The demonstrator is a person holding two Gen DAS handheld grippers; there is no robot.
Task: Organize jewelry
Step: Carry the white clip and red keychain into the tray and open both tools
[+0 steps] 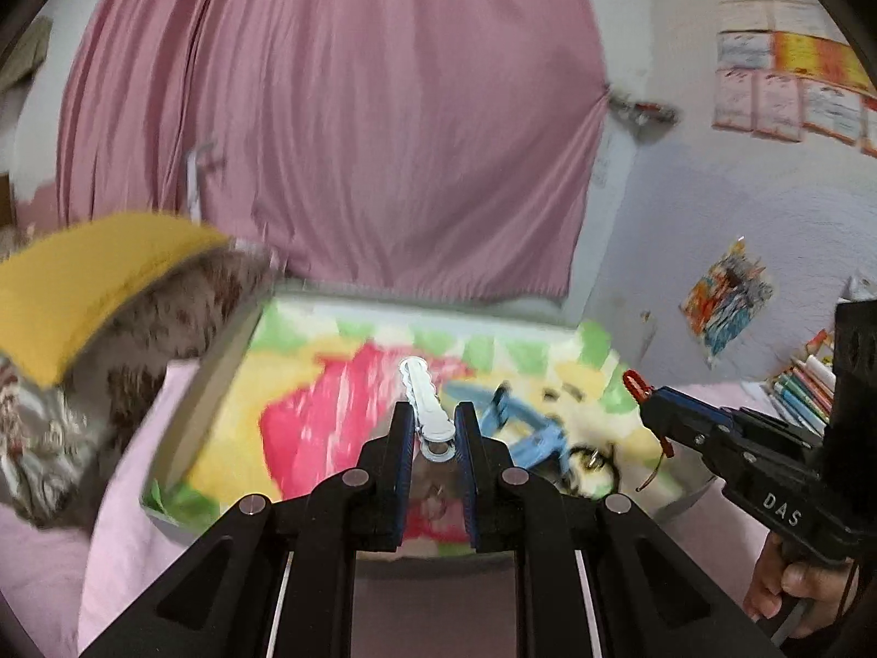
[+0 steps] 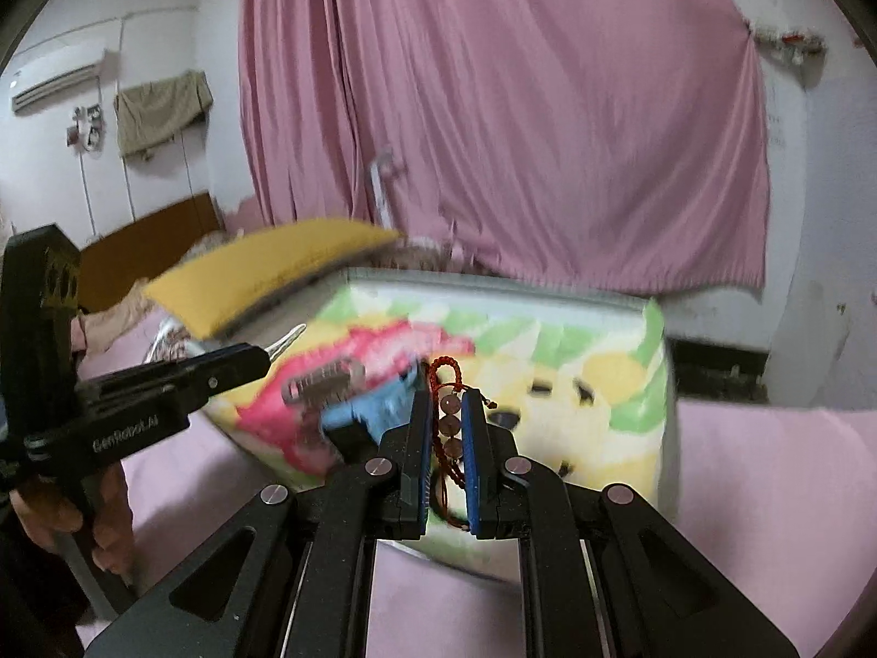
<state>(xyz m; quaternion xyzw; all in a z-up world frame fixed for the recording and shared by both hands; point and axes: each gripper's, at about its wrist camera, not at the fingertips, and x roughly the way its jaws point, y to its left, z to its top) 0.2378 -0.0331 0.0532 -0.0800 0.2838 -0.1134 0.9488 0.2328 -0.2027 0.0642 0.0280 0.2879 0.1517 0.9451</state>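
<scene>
My left gripper is shut on a white wavy hair clip and holds it above a colourful cartoon-print tray. My right gripper is shut on a red corded bracelet with round beads, above the same tray. The right gripper also shows in the left wrist view, with the red cord at its tip. The left gripper shows in the right wrist view, with the clip sticking out. A blue clip and a grey comb clip lie on the tray.
A yellow cushion and a patterned blanket lie left of the tray on a pink bedsheet. A pink curtain hangs behind. Books stand at the right wall.
</scene>
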